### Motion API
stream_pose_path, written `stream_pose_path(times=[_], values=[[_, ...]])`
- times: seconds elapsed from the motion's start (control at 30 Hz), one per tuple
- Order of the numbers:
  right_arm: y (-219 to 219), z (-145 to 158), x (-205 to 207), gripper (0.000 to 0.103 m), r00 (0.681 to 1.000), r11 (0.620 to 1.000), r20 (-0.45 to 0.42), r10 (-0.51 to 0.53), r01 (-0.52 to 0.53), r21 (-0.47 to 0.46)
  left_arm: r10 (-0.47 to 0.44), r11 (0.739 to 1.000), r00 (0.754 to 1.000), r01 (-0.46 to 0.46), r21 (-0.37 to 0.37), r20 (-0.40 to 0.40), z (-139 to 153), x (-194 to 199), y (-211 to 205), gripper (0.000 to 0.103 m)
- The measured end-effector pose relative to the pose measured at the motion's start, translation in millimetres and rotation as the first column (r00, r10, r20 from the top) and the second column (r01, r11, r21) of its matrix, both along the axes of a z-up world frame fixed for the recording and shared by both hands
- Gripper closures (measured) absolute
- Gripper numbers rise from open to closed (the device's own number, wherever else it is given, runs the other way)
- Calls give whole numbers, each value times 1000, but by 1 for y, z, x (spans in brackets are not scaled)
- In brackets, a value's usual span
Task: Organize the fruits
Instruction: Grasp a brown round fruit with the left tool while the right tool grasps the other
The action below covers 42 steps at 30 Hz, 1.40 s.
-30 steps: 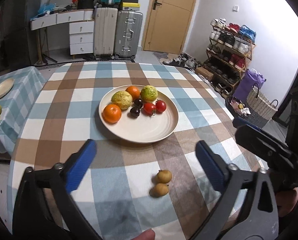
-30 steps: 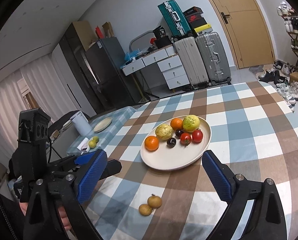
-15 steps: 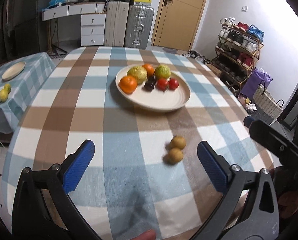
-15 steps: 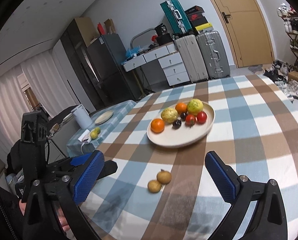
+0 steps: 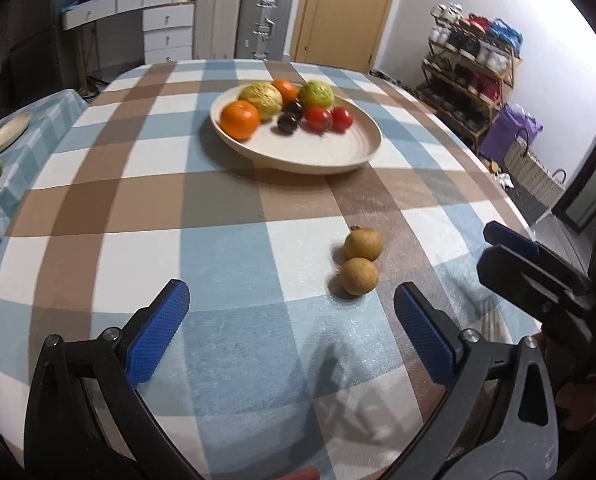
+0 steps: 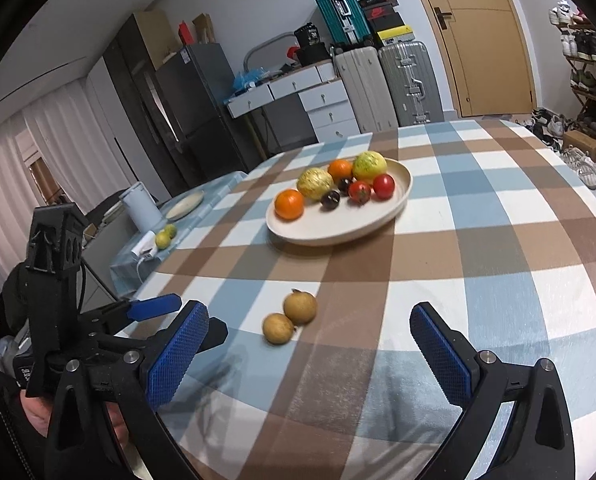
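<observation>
We list: left gripper [image 5: 287,334] spread wide, empty; right gripper [image 6: 310,354] likewise, jaws just widened. Two longans [image 5: 361,260] touching on the cloth [image 5: 225,248], near the fruit-laden plate [image 5: 318,156].

Left gripper [image 5: 289,332] is spread wide over the checked tablecloth [image 5: 225,256], nothing between the blue pads [image 5: 157,332]; two brown fruits [image 5: 361,260] sit touching each other just ahead of the right-hand pad; further back the plate [image 5: 338,152] holds two oranges, two yellow-green fruits, two tomatoes and two dark ones; right gripper [image 5: 538,276] pokes in from the right edge.
</observation>
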State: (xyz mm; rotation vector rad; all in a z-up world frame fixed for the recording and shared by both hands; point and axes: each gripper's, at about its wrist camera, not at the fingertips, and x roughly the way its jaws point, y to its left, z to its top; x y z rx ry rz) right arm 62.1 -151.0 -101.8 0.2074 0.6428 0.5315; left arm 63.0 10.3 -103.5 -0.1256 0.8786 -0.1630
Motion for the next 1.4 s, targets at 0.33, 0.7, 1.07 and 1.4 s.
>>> stream_pose_path(times=[0.33,0.7,1.07,1.4], values=[[-14,-9,19,0,999,999,-38,-29,30,30,-73,997,996,73,-10,-42,-13,31,-18,21],[-22,-9,36,0,997,997,-61,-40,44,63,-220,970,967,204,-130,-130,-19,50,-30,79],[-7,-14,44,0,995,999,-102,7,-1,55,-213,963,972,192,-192,-97,-9,39,-3,80],[35,-21,51,0,987,997,-143,75,-78,-11,-135,973,990,124,-193,-47,5,27,45,80]])
